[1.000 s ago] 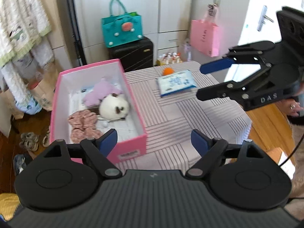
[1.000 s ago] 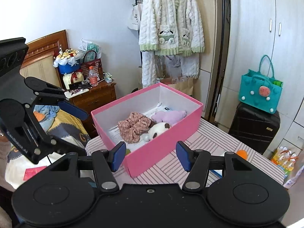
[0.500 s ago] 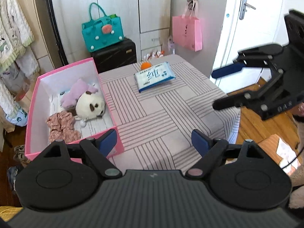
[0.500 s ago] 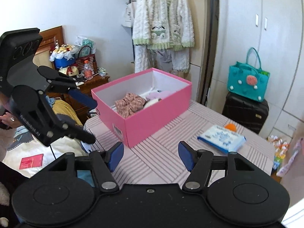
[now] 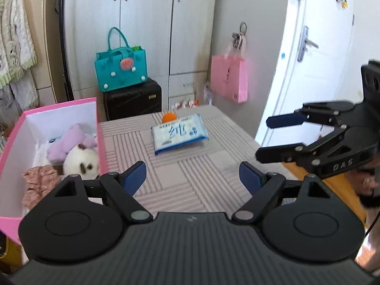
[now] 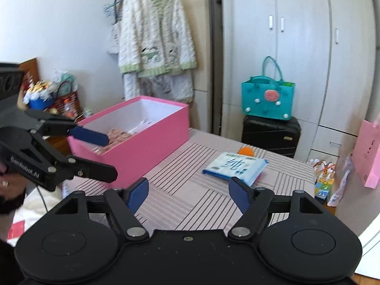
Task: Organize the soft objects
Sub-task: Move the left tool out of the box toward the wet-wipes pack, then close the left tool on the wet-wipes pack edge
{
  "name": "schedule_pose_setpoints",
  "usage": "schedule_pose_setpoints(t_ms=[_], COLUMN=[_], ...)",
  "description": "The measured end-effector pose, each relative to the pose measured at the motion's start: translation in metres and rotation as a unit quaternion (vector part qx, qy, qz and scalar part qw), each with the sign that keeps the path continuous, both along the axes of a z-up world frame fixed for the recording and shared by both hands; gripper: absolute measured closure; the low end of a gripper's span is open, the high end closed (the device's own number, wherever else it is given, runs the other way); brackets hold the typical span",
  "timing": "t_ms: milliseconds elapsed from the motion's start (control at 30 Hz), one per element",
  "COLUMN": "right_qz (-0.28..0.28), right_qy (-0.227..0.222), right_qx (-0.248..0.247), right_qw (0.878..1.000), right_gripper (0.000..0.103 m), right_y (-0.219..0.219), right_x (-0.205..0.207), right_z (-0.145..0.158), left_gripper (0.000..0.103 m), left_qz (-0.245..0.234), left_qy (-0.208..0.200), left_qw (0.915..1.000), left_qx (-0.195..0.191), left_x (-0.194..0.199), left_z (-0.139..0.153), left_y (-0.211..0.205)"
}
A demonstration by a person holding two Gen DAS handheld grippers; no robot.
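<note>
Two handheld grippers hover over a striped table (image 5: 190,185), both empty. The left gripper (image 5: 192,178) has its jaws spread wide with only tabletop between them. The right gripper (image 6: 187,191) has just been opening its jaws, and nothing sits between them either.

At the table's left side stands a pink box (image 5: 101,128) (image 6: 147,142). Inside it lie a lilac plush (image 5: 66,140), a white plush (image 5: 80,160) with dark patches, and a pinkish cloth (image 5: 38,185), all close together.

Still out on the table, well apart from the box, is a blue-and-white tissue pack (image 5: 179,134) (image 6: 235,165) lying flat. An orange ball (image 5: 169,116) (image 6: 246,151) sits just behind it, apparently touching its far edge.

Judging by this layout, three soft things are already boxed and the current step is the approach to what remains. The right gripper looks better placed for the pack. The next move likely calls for lowering open jaws over the pack's narrower width, closing gently so the soft wrapper does not slip or crumple, then carrying it to the box. Nudging the ball could send it rolling off the table.
</note>
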State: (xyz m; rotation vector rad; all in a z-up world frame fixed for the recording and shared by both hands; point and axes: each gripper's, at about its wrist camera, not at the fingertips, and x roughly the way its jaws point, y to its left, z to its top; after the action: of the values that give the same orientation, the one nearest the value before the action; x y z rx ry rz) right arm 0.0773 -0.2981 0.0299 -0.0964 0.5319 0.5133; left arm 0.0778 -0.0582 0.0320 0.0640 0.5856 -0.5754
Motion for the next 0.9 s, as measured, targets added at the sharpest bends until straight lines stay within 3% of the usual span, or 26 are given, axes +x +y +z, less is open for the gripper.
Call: schedule_pose_setpoints(t_ms=[133, 267, 367, 467, 667, 900], right_qz=[-0.027, -0.054, -0.105, -0.125, -0.116, -0.088], right_qy=[-0.007, -0.03, -0.051, -0.042, -0.021, -0.006], right_qx=[0.014, 0.026, -0.009, 0.001, 0.011, 0.017], right_qw=[1.0, 0.998, 0.993, 0.991, 0.993, 0.996], right_gripper=[0.024, 0.024, 0.024, 0.024, 0.024, 0.024], right_y=[-0.012, -0.025, -0.03, -0.04, -0.04, -0.029], right_x=[0.027, 0.048, 0.062, 0.078, 0.103, 0.123], right_z=[-0.016, -0.034, -0.044, -0.053, -0.063, -0.083], left_gripper=[0.018, 0.018, 0.018, 0.018, 0.018, 0.018], left_qz=[-0.01, -0.001, 0.003, 0.02, 0.049, 0.079], left_qy=[0.044, 0.05, 0.061, 0.074, 0.06, 0.094], left_qw=[0.9983, 0.9976, 0.9963, 0.994, 0.9942, 0.9887], left_qx=[-0.036, -0.048, -0.061, -0.079, -0.075, -0.086], left_x=[0.025, 0.044, 0.063, 0.083, 0.115, 0.154], left_z=[-0.007, -0.013, -0.023, -0.034, -0.05, -0.075], left_y=[-0.009, -0.02, -0.029, -0.035, -0.049, -0.06])
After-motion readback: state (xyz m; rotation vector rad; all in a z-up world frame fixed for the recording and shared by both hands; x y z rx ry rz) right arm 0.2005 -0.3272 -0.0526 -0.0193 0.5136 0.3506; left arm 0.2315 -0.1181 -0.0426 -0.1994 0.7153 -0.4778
